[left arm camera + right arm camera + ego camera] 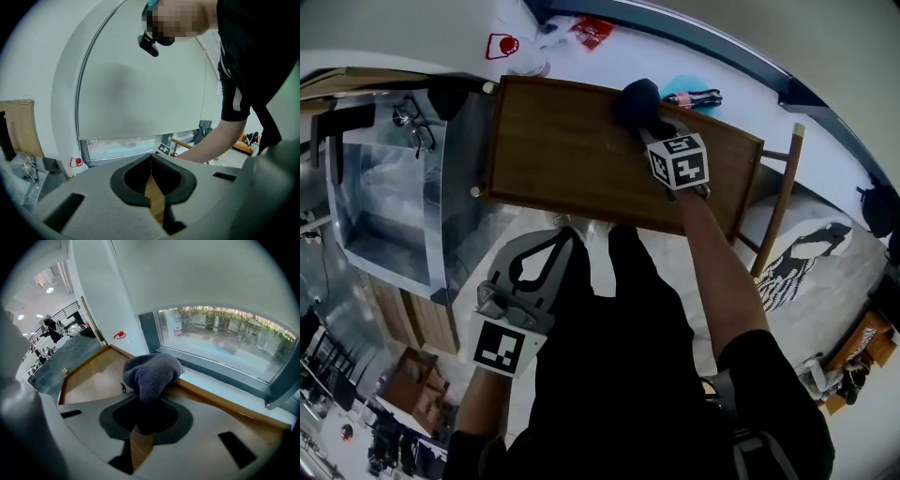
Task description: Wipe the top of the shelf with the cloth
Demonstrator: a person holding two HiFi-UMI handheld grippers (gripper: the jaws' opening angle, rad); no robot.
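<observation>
The brown wooden shelf top lies below me in the head view. A dark blue-grey cloth rests bunched on its far right part, near the back edge. My right gripper is shut on the cloth, whose tail hangs between the jaws in the right gripper view, where the cloth presses on the shelf top. My left gripper hangs in front of the shelf by my legs, shut on nothing. In the left gripper view its tips meet.
A glass and metal case stands left of the shelf. On the white sill behind are a cola bottle, a red packet and a red-marked bottle. A wooden frame stands to the right.
</observation>
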